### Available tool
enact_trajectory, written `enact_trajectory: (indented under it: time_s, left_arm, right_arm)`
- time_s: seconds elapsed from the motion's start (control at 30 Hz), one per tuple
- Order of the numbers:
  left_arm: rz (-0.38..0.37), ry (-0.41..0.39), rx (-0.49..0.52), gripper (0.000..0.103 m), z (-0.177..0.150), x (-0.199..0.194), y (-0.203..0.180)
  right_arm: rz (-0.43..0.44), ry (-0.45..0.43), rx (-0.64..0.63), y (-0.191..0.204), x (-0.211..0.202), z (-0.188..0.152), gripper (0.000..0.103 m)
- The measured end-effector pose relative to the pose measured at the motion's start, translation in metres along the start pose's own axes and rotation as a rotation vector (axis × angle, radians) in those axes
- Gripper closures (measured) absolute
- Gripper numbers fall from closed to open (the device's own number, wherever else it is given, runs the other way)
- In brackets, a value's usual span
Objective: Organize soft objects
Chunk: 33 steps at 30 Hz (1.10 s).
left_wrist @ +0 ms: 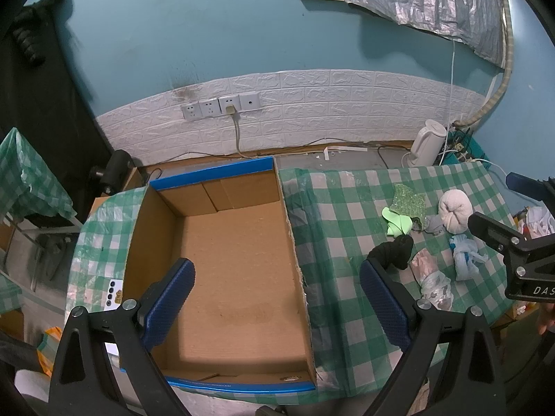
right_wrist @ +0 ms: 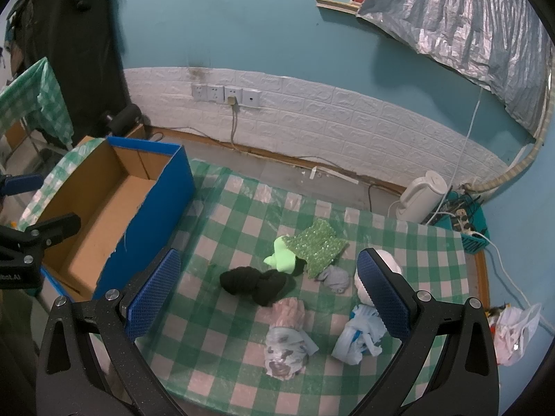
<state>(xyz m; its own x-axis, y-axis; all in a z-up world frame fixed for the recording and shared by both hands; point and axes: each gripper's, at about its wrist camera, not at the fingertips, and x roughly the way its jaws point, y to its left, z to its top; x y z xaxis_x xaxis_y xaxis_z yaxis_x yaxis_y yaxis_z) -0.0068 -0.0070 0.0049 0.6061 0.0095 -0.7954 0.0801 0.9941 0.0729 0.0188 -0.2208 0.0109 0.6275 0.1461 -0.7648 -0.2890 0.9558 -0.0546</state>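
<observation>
Above the cardboard box — bare-floored — left hand-held gripper spread wide; right hand-held gripper likewise, over socks.

Both tools are built alike. The left gripper has two matte black, speckled arms shaped as hollow triangles, each with a triangular cut-out and silver round-headed screws near its tip. Blue pads with a fine diamond knurl line the inner faces of its fingers. The right gripper carries the same black frame, silver screws and blue textured fingers; white lettering marks each gripper's black body.
</observation>
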Motion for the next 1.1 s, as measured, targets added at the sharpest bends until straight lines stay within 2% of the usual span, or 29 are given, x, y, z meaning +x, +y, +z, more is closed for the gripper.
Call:
enact_trajectory:
  time_s: [0.4, 0.67, 1.1]
  left_arm:
    - [0.000, -0.005, 0.001, 0.006, -0.004, -0.002, -0.007]
    - [-0.004, 0.005, -0.004, 0.006, -0.004, 0.001, -0.015]
    - [-0.052, 0.040, 0.061, 0.006, 0.010, 0.027, -0.045]
  right_arm:
    - [-0.006, 0.003, 0.001, -0.001, 0.000, 0.000, 0.002]
    - [-0.026, 0.006, 0.025, -0.021, 0.002, -0.013, 0.002]
    - [-0.073, 0.053, 0.075, -0.047, 0.010, -0.025, 0.002]
